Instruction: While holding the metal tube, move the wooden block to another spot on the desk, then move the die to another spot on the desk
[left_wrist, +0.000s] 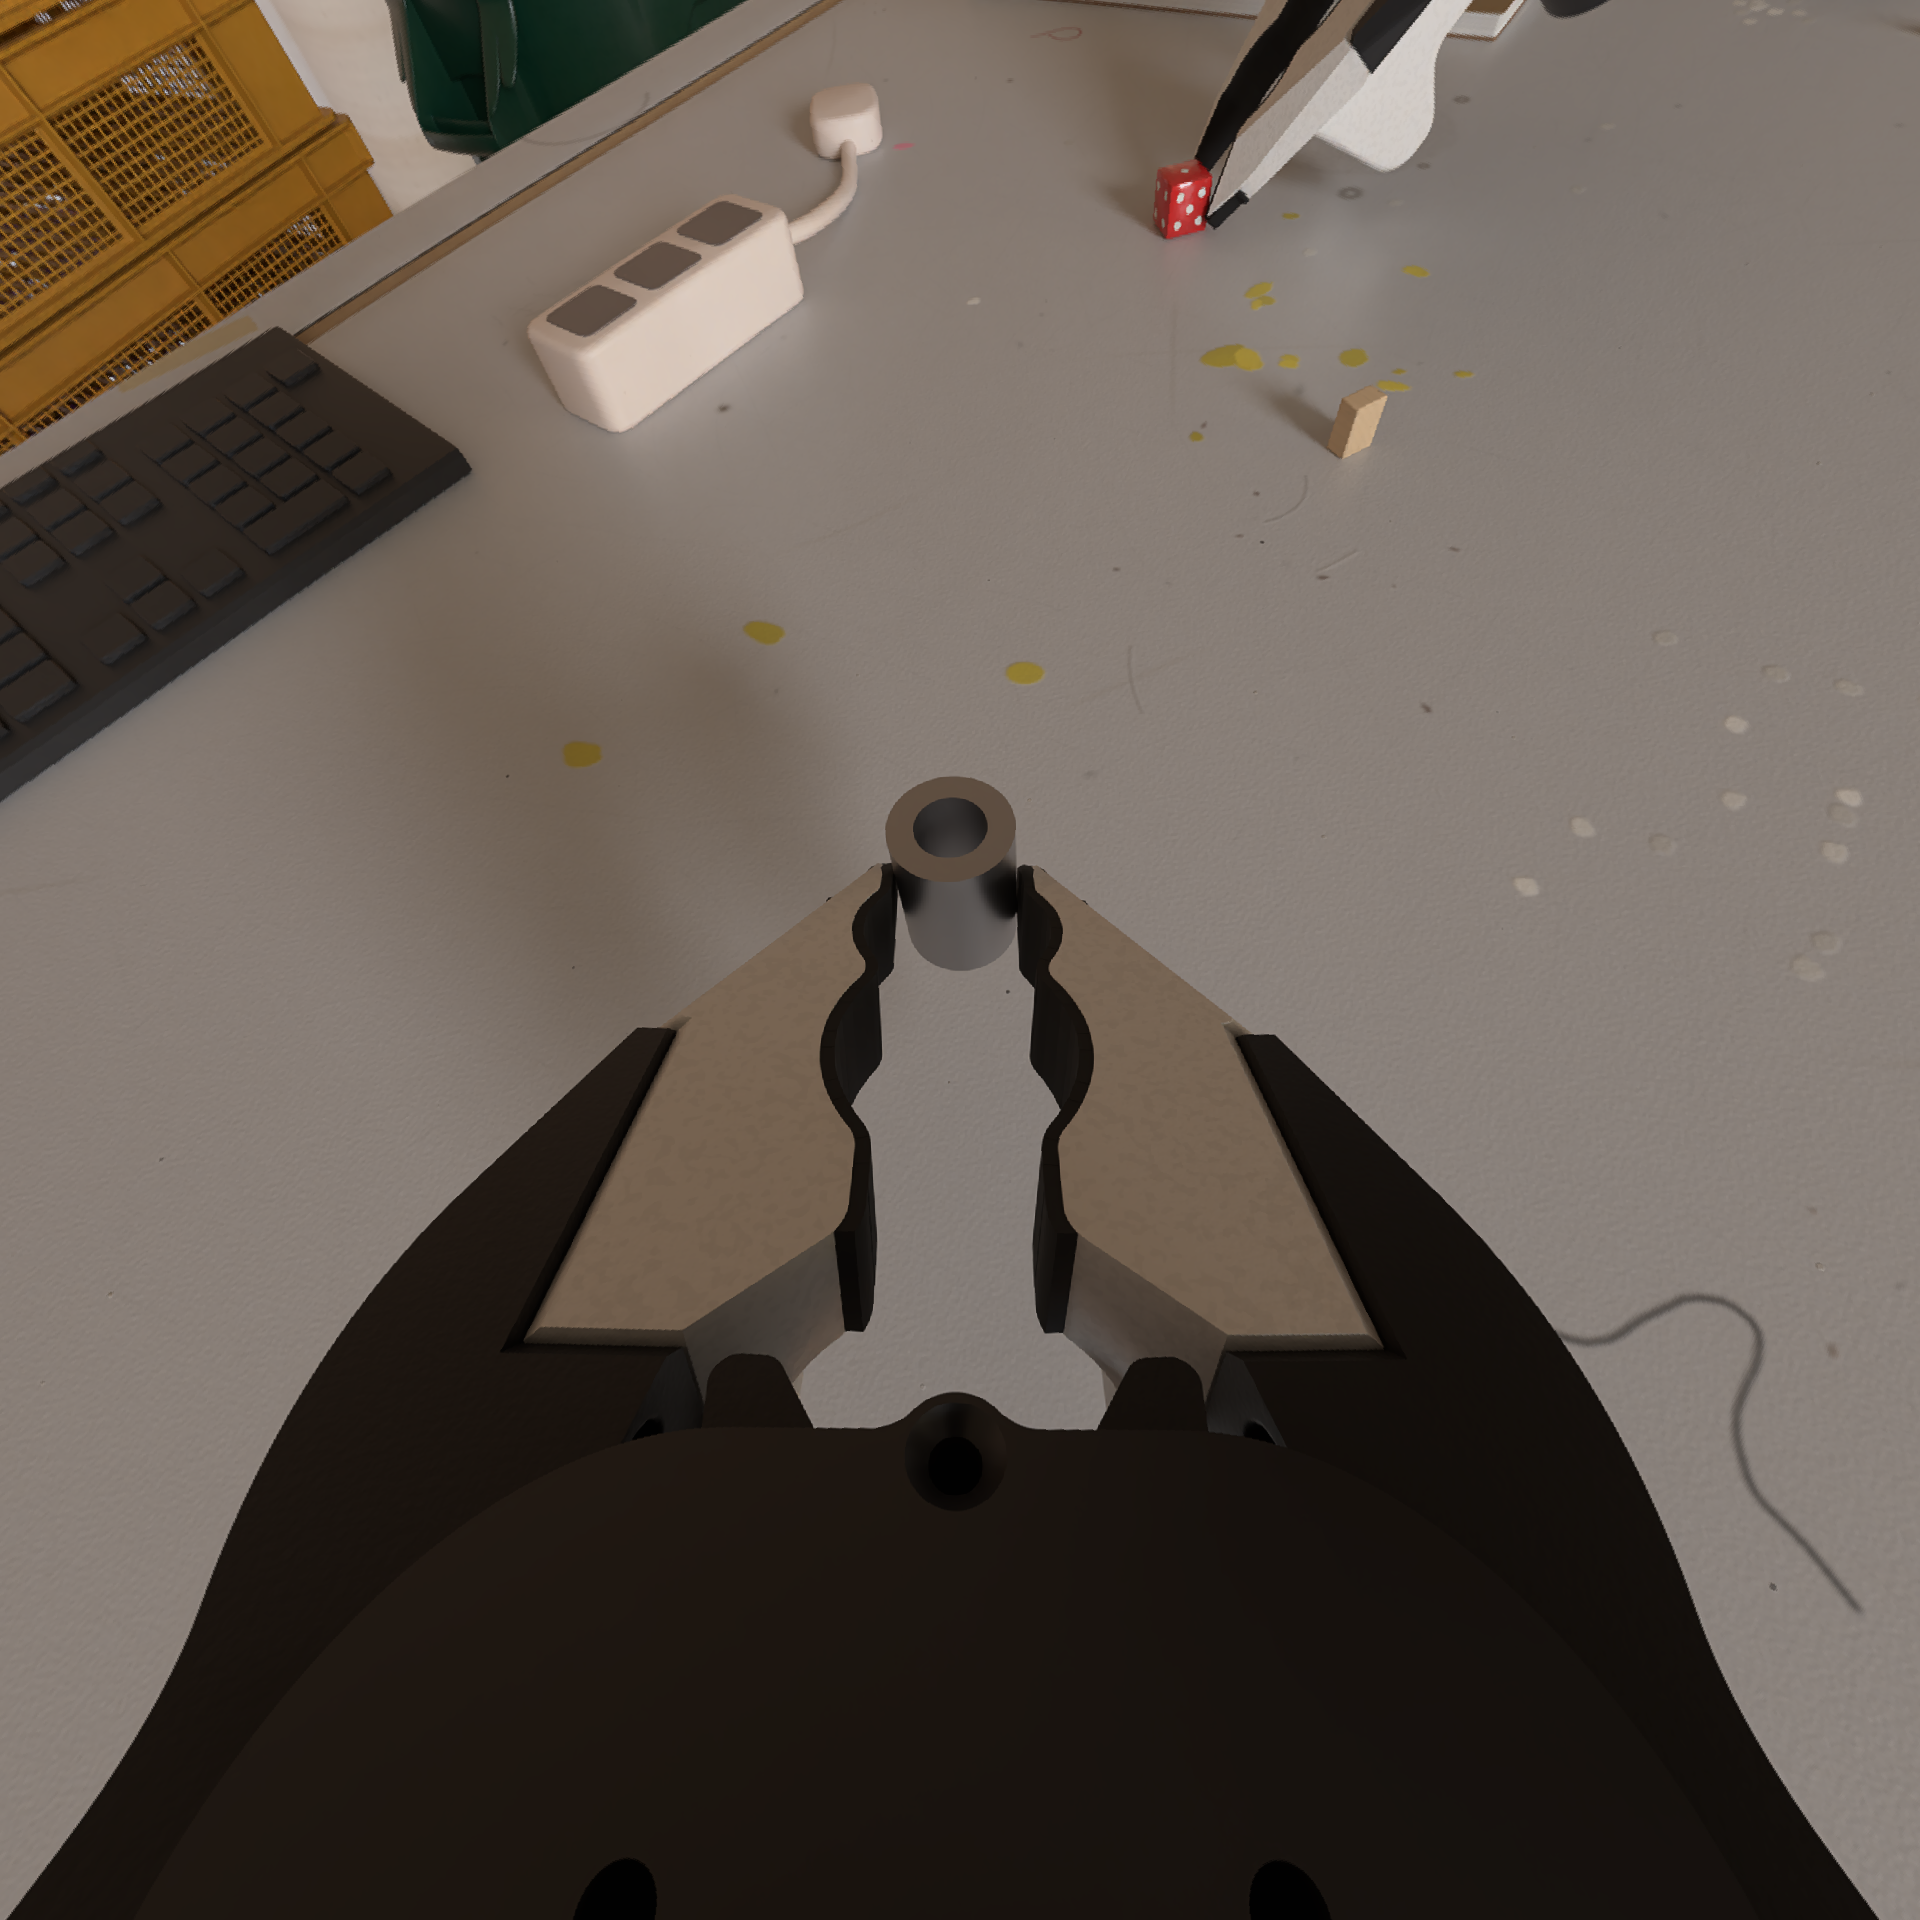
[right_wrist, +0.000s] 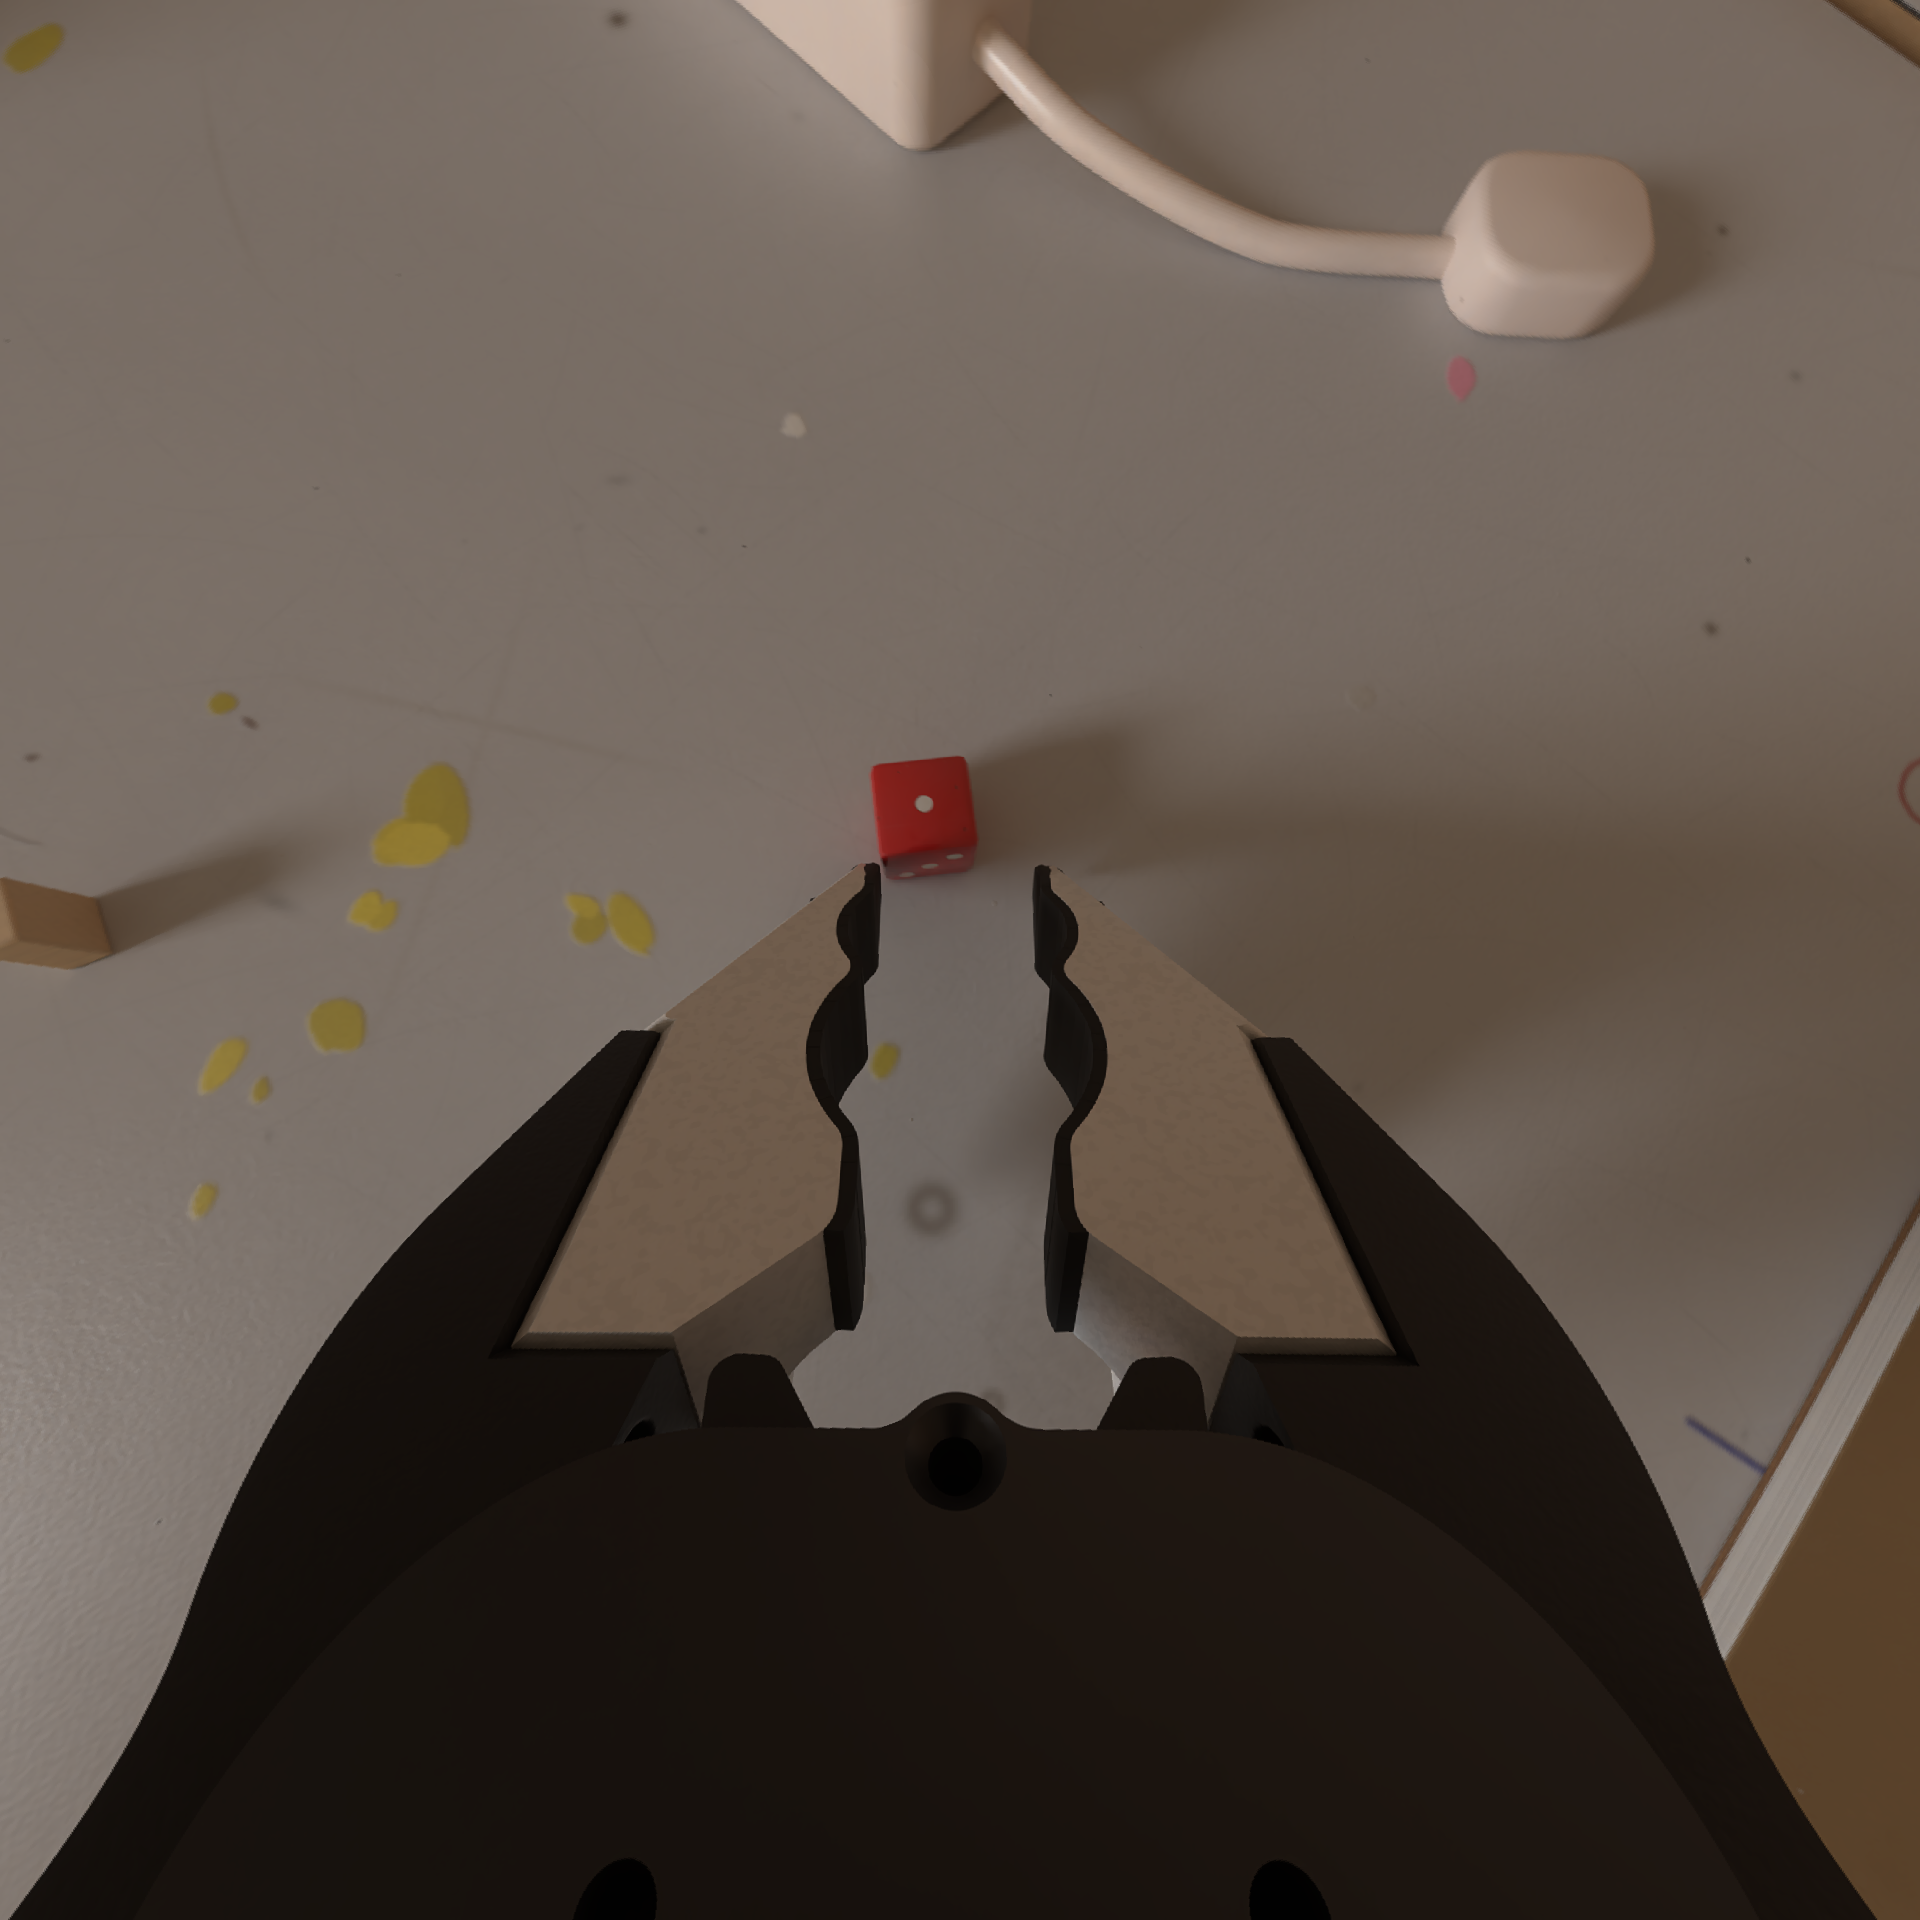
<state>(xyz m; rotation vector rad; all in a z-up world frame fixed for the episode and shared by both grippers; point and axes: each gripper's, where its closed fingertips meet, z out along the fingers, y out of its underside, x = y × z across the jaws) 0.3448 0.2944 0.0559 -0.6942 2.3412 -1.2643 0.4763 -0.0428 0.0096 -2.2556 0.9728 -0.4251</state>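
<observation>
My left gripper (left_wrist: 954, 883) is shut on a short dark metal tube (left_wrist: 952, 873), held upright at the fingertips above the grey desk (left_wrist: 935, 582). The red die (right_wrist: 923, 816) sits on the desk just beyond my right gripper (right_wrist: 956, 883), which is open and empty; its left fingertip is right beside the die. In the left wrist view the die (left_wrist: 1181, 200) sits far right with the right gripper (left_wrist: 1221, 192) next to it. The small wooden block (left_wrist: 1357, 421) stands on the desk to the right; it also shows at the left edge of the right wrist view (right_wrist: 52, 923).
A white power strip (left_wrist: 665, 312) with cable and plug (right_wrist: 1548, 244) lies at the back. A black keyboard (left_wrist: 177, 520) lies at left, yellow crates (left_wrist: 135, 187) beyond the desk edge. Yellow paint spots (right_wrist: 421, 821) dot the desk. The desk edge (right_wrist: 1808, 1455) runs at right.
</observation>
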